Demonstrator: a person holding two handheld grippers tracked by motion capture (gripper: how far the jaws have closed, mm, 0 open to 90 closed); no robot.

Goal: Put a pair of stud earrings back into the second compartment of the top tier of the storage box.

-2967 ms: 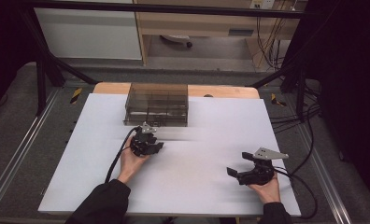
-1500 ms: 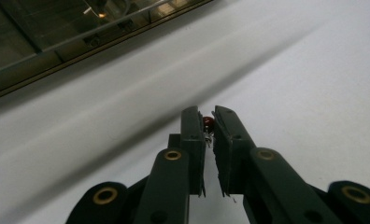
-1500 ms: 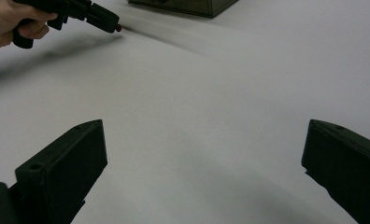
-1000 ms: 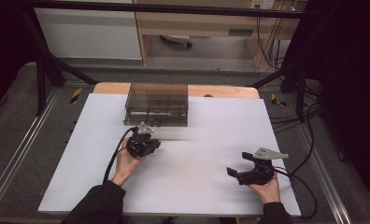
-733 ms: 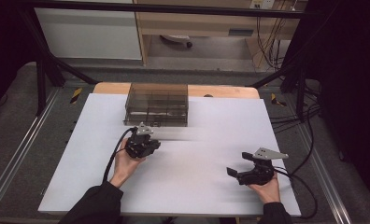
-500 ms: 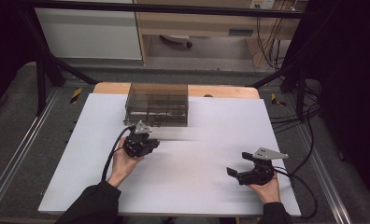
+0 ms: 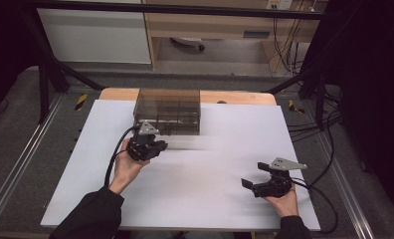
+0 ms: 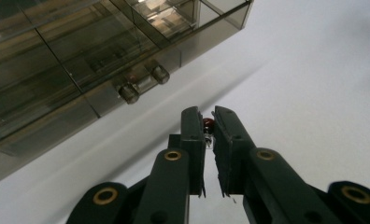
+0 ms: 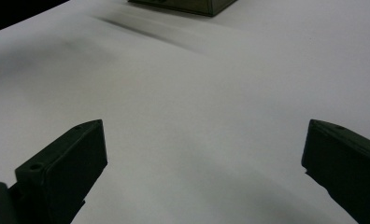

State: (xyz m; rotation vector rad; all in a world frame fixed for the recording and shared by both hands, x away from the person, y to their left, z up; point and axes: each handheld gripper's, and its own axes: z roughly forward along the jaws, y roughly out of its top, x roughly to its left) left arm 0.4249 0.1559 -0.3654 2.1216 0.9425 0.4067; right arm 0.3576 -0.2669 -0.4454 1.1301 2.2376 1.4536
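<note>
Near the bottom edge of the white surface [image 7: 195, 199], the right hand-held gripper [image 7: 254, 185] rests with its jaws spread wide and nothing between them. Farther in, the left hand-held gripper [image 8: 210, 127] is clenched on a small red-tipped part [image 8: 208, 124], possibly a tiny component with thin metal leads, though it is too small to name. Just beyond it, at the far side, stands the smoky transparent drawer box [image 7: 168, 110], its drawer knobs [image 8: 143, 83] facing the gripper.
</note>
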